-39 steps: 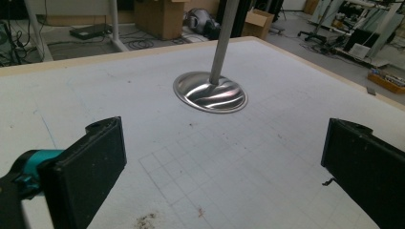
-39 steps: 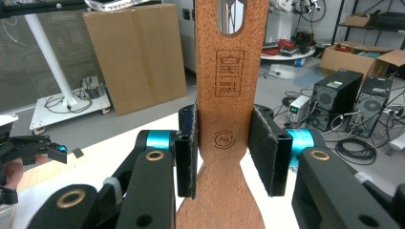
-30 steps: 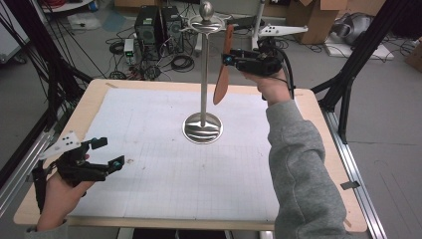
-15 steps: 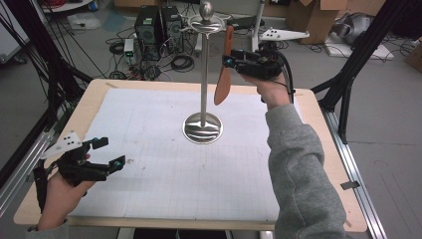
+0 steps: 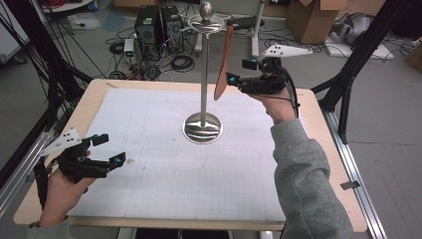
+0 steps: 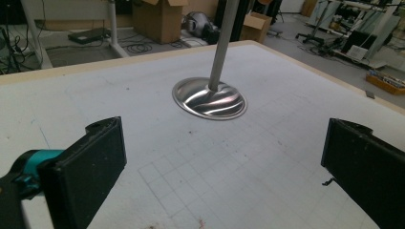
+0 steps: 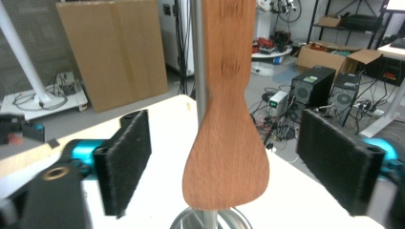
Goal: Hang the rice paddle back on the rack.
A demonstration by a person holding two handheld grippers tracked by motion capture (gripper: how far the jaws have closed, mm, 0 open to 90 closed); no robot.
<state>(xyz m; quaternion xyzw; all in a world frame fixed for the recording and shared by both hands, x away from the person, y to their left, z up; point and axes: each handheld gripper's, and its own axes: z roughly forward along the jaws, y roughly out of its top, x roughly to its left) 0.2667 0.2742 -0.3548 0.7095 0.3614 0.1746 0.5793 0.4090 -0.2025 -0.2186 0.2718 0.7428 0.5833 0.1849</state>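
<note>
Wooden spatula (image 5: pixel 225 63): hangs from stand (image 5: pixel 203 74) top, 3 o'clock of pole. Light, stiff, dry, swings freely; take at narrow neck. Right gripper (image 7: pixel 222 162) fingers just spread, flanking blade, untouching. Left gripper (image 5: pixel 109 149) fingers spread, empty, over desk (image 5: pixel 149 164).

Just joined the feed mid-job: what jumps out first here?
A tall metal stand rises mid-table with a wooden spatula hanging from its top. The right gripper, jaws just opened, sits wide around the blade without touching. The left gripper rests open near the table's front-left corner.
</note>
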